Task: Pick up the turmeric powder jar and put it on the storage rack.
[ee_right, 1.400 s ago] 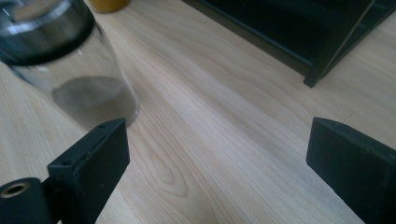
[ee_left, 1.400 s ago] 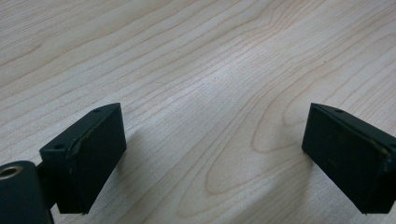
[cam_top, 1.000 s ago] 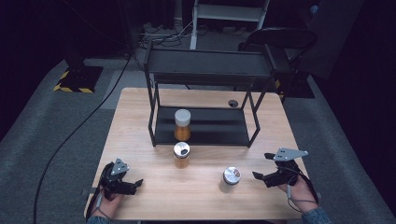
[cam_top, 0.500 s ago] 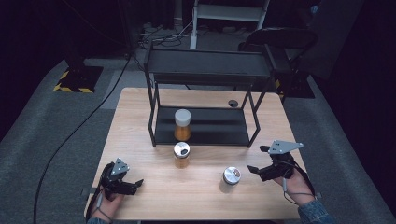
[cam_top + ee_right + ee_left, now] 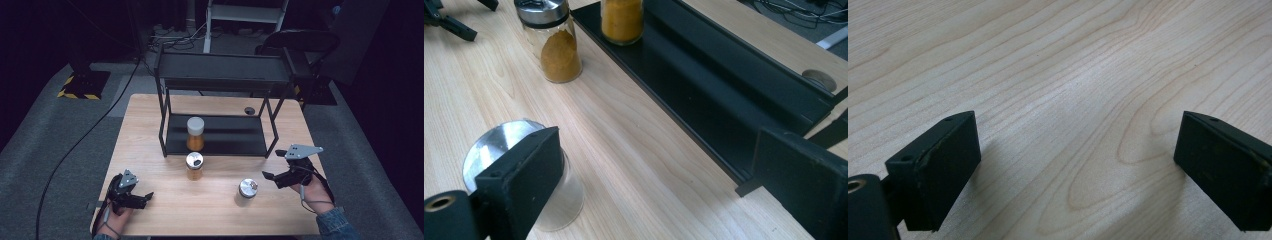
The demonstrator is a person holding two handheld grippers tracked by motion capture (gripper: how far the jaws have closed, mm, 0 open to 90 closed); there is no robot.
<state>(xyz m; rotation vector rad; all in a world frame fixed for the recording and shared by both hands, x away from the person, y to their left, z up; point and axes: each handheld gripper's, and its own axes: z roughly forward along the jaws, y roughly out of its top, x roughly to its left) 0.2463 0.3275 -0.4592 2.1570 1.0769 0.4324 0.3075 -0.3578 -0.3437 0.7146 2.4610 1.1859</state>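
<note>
Empty jar (image 5: 246, 191) with a metal lid, clear-walled, stands upright on the wooden table (image 5: 150, 125) near its front edge, just ahead of the right gripper (image 5: 274, 178). In the right gripper view the same jar (image 5: 519, 170) sits partly behind the near jaw. Both jaws are spread wide with nothing between them, and they are raised off the tabletop. The left gripper (image 5: 142, 198) rests low at the front left corner, well apart from the jar. Its jaws are also spread, over bare wood.

Likely hazards: the jar appears light and smooth, so a jaw arriving off-centre could knock it over or push it along the table. A pinch on the lid's rim rather than the glass wall could slip.

Surroundings: a second jar (image 5: 194, 166), part-filled with orange powder, stands just in front of the black two-tier rack (image 5: 225, 70). A third jar (image 5: 195, 133) with a white cap, fuller with orange powder, stands on the rack's lower shelf. If the empty jar is bound for that shelf, the shelf's front lip, the rack's front legs and the powder jar before it crowd the approach. A clumsy sweep could strike any of them.
</note>
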